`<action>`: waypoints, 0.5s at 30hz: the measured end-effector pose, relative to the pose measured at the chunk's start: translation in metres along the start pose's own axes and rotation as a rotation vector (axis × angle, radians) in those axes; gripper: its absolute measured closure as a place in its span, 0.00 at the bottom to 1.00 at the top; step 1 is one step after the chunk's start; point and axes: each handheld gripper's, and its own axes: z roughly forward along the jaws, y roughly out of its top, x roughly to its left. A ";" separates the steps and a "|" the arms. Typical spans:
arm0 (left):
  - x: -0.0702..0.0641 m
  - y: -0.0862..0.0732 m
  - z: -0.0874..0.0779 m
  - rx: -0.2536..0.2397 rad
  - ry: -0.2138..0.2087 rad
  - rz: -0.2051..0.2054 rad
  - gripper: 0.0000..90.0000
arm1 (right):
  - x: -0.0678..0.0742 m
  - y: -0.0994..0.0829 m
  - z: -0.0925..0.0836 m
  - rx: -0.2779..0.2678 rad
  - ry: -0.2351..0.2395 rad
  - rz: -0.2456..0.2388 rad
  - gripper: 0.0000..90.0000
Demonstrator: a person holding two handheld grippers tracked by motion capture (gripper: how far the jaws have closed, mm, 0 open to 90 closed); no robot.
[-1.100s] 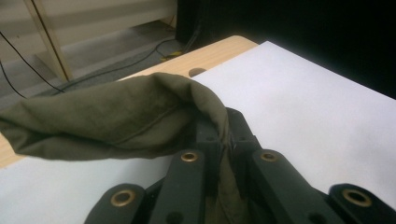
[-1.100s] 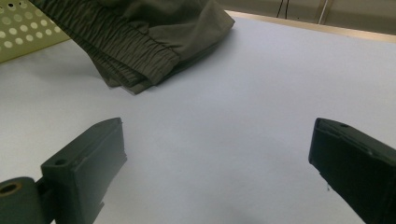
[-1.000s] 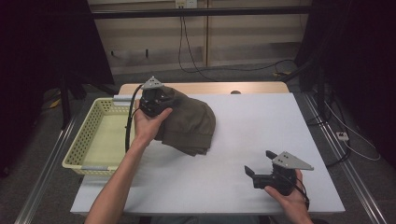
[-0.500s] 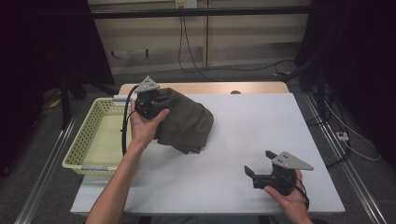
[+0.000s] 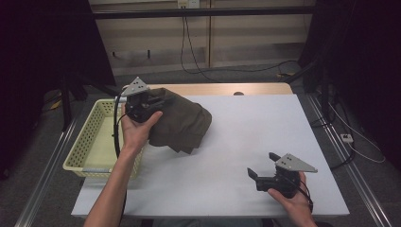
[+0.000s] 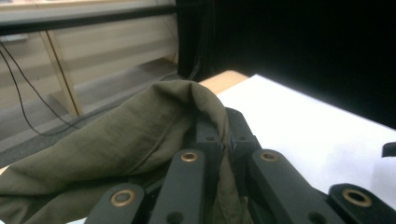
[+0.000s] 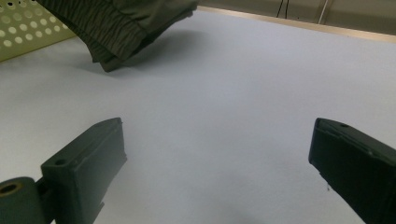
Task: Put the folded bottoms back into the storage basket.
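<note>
- Two tongs: left tongs [image 5: 150, 101] clamped on folded olive-green cloth garment [image 5: 182, 122], right tongs [image 5: 265, 171] agape over white table [image 5: 246, 142].
- Next, probably: carry into perforated pale-yellow plastic basket [image 5: 90, 142], release.

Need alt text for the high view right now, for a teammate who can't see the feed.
The left gripper, held in a person's hand, is shut on a bunched olive-green garment beside a pale yellow perforated basket at the left edge of a white table. The right gripper rests open near the table's front right.
</note>
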 end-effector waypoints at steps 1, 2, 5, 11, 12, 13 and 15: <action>0.000 0.001 -0.002 -0.003 0.000 0.002 0.96 | 0.000 0.000 0.000 0.000 0.000 0.000 0.04; 0.000 0.002 -0.006 -0.009 0.000 0.005 0.96 | 0.000 0.000 0.000 0.000 0.002 -0.002 0.04; 0.001 0.005 -0.012 -0.019 0.000 0.008 0.96 | 0.001 0.000 0.000 -0.002 0.004 -0.005 0.04; 0.002 0.009 -0.024 -0.040 -0.001 -0.002 0.96 | 0.001 0.000 -0.001 -0.004 0.008 -0.009 0.04; 0.003 0.010 -0.026 -0.043 0.003 0.004 0.96 | 0.002 0.000 -0.001 -0.003 0.010 -0.009 0.04; 0.003 0.010 -0.028 -0.048 0.002 0.002 0.96 | 0.002 0.000 -0.001 -0.002 0.012 -0.015 0.04; 0.002 0.011 -0.031 -0.054 0.007 0.003 0.96 | 0.002 0.000 -0.001 -0.002 0.013 -0.017 0.04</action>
